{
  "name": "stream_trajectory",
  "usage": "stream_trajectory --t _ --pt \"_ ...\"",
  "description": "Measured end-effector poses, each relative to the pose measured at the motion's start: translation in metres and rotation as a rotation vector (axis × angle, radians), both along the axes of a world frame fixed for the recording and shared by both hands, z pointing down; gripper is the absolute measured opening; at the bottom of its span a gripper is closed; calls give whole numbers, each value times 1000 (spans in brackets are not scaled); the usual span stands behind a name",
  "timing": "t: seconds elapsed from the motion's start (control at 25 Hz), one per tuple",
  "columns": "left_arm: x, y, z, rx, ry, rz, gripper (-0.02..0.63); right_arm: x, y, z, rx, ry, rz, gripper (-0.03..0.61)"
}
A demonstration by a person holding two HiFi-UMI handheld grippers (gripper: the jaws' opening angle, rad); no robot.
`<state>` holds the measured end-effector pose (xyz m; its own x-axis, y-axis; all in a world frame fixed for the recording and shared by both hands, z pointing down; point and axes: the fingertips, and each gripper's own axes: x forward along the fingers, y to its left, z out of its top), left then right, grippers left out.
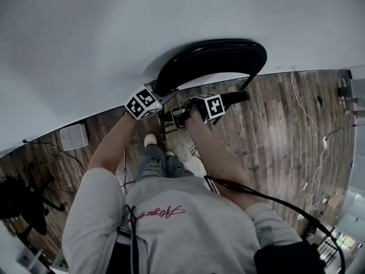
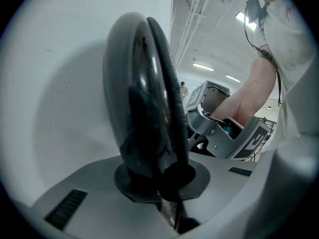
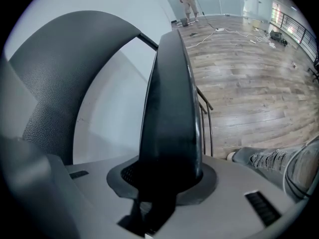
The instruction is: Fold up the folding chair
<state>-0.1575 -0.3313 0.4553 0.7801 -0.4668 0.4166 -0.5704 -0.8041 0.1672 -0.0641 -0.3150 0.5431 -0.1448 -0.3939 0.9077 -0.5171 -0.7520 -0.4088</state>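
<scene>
The black folding chair (image 1: pixel 212 61) stands by the white wall, its curved back uppermost in the head view. My left gripper (image 1: pixel 161 97) is at the back's left end, shut on a thin black edge of the chair (image 2: pixel 149 108); the left gripper (image 2: pixel 160 179) pads press it from both sides. My right gripper (image 1: pixel 183 115) sits just right of it and lower, pointing steeply down. In the right gripper view, the right gripper (image 3: pixel 162 180) is shut on the thick black seat panel (image 3: pixel 169 108), with the textured backrest (image 3: pixel 60 73) to the left. The right gripper (image 2: pixel 234 136) also shows in the left gripper view.
The chair's thin metal legs (image 3: pixel 207 118) run down to the wooden floor (image 3: pixel 249 83). The person's shoes (image 1: pixel 150 140) and jeans stand right under the chair. A white box (image 1: pixel 74 136), a black office chair (image 1: pixel 23 204) and loose cables (image 1: pixel 311 124) lie around.
</scene>
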Motion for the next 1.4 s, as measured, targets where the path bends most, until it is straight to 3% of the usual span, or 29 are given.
stream_trajectory --t 0.64,0.92,1.04,1.28,1.4 --pt "-9 -13 3 12 -14 35 34 -21 -25 5 -82 47 0 127" --pt "-16 -17 5 25 -21 47 34 -32 -34 8 -46 35 -29 148" --pt "-25 -18 8 16 -27 2 47 -36 -33 11 -15 21 -100 181" --pt "-50 -25 -16 21 20 -154 247 -35 -37 10 -3 34 -106 189" --pt "-72 -10 -28 48 48 -253 249 -35 -33 12 -77 -4 -50 189"
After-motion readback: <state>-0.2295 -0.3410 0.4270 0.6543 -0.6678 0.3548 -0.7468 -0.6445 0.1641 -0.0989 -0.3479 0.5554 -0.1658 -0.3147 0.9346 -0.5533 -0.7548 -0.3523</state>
